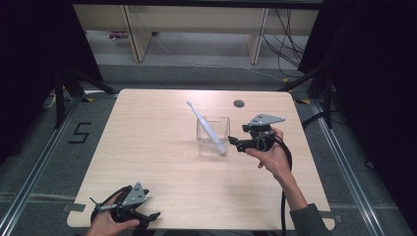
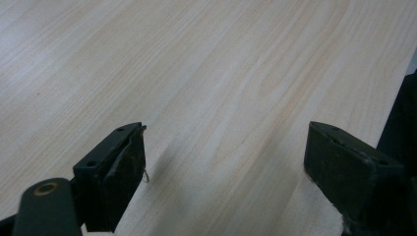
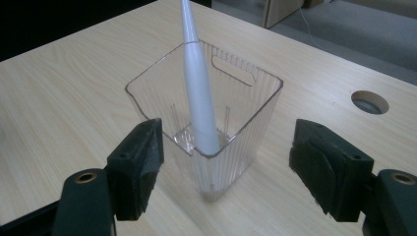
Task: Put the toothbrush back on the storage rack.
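Right gripper (image 3: 223, 162) spread wide just before the clear ribbed plastic cup (image 3: 246, 123), gripping nothing.
Inside the cup a white tapered electric toothbrush (image 3: 199, 93) leans on its rim, mid-table (image 1: 147, 132); left gripper (image 2: 223, 162) rests wide open over bare wood at the near edge.

Toothbrush (image 3: 199, 93) in bin (image 3: 248, 123) — table (image 1: 157, 147) centre-right.
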`<state>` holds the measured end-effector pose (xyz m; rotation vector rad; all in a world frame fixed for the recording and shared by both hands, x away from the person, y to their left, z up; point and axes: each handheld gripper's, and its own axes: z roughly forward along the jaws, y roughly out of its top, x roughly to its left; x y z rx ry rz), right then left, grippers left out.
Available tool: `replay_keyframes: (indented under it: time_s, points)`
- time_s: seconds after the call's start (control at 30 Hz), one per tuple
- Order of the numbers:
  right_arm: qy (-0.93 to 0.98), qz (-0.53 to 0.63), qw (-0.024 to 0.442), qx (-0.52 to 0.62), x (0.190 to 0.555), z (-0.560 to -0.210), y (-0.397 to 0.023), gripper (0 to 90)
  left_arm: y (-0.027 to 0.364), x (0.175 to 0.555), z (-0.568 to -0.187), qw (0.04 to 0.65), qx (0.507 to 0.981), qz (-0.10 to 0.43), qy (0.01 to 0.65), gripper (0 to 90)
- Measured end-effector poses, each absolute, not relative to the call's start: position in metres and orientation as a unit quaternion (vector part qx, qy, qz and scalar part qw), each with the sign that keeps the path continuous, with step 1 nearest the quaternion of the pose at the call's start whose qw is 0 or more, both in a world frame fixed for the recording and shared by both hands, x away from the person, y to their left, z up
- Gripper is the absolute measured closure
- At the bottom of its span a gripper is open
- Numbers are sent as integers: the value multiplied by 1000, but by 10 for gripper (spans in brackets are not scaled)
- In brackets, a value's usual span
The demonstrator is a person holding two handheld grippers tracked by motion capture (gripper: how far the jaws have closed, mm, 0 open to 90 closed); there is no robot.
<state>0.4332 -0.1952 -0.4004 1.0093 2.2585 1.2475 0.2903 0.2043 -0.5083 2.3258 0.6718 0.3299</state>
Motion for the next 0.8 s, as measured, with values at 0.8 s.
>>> replay_keyframes:
  time_s: [0.8]
  points:
    - [798, 447, 183, 361, 414, -415, -208, 268, 204, 291, -508, 336, 898, 126, 256, 155]
